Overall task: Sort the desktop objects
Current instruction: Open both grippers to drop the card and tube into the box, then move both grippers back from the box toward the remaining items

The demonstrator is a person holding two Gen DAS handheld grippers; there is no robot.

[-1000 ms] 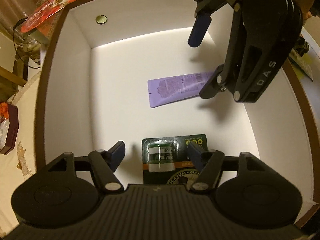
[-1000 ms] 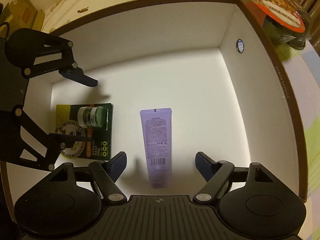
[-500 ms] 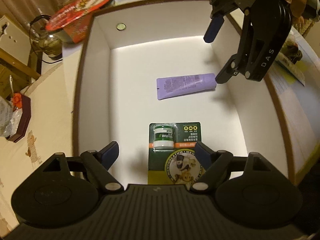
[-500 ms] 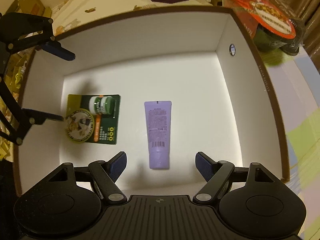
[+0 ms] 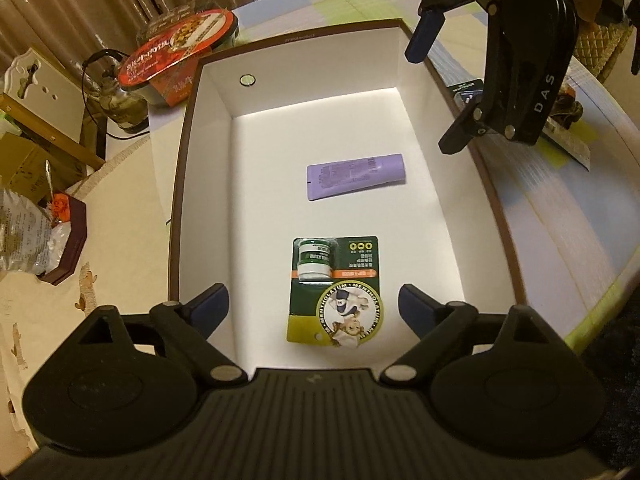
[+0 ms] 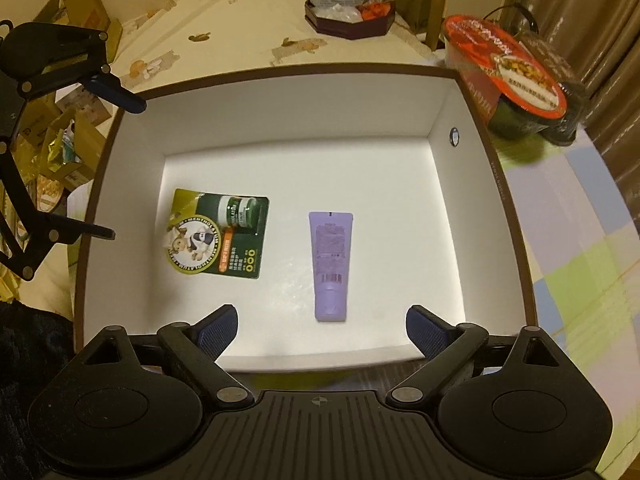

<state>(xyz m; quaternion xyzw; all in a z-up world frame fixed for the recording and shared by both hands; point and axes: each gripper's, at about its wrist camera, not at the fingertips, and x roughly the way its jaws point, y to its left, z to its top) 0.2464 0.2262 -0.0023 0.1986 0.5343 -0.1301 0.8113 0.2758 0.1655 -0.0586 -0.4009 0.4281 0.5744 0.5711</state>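
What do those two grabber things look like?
Both tools are black plastic with round pods, silver rivets and a ribbed base. The left tool and the right tool each have two fingers tipped with dark blue pads. The right one has white letters, DAS.

Warm light is falling on a checked tablecloth; curtains are hanging at eleven o'clock.

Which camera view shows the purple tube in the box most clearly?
The right wrist view: the purple tube lies lengthwise near the frame centre, with its printed text block and barcode visible. In the left wrist view the purple tube lies sideways, farther off and smaller, and its print is blurred.
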